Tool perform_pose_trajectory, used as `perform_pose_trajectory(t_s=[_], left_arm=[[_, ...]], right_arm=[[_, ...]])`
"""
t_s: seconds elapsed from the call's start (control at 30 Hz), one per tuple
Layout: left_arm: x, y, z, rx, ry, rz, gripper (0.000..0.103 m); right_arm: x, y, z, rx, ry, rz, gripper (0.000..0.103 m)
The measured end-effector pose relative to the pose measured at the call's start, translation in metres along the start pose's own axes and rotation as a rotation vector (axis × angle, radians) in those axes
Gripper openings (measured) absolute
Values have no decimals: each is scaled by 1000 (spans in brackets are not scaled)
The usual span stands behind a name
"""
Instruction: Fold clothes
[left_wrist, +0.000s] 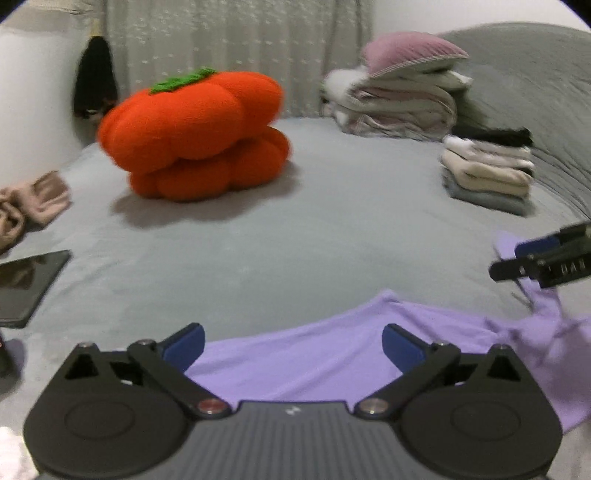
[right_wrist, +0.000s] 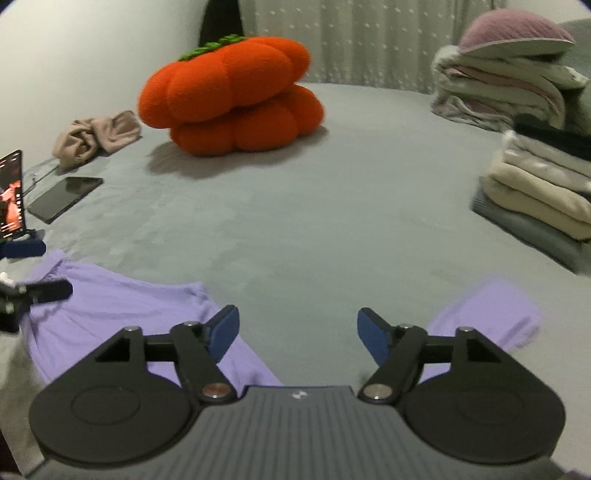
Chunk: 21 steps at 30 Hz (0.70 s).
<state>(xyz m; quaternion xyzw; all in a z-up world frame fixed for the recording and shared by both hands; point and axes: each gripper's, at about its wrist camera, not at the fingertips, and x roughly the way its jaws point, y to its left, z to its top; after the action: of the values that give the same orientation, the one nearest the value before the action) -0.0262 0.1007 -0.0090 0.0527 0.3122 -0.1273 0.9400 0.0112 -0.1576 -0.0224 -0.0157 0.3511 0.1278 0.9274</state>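
The purple garment lies flat at the bed's near edge. The left gripper and right gripper hover over it, both wide open, holding nothing.

Free: bare grey bed mid-scene | Blocked: orange pumpkin cushion far left, folded stack right, tablet left.

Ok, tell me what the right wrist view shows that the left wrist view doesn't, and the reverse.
Only the right wrist view shows the lit phone propped upright at the left edge. Only the left wrist view shows the right gripper from outside, over the purple garment. Both show the orange pumpkin cushion, dark tablet, folded stack and grey bed. Both grippers' jaws look open.
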Motion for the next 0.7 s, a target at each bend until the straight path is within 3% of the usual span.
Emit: perform_pose_trajectory(t_s=[0.23,0.7], left_arm=[[11,-41,4,-12,21,-136,102],[23,-112,8,15,41,-280,102]], right_arm=[[-14,-26,-4,92,-25,-34,97],[-23,-86,-21,185,-32,-141,99]])
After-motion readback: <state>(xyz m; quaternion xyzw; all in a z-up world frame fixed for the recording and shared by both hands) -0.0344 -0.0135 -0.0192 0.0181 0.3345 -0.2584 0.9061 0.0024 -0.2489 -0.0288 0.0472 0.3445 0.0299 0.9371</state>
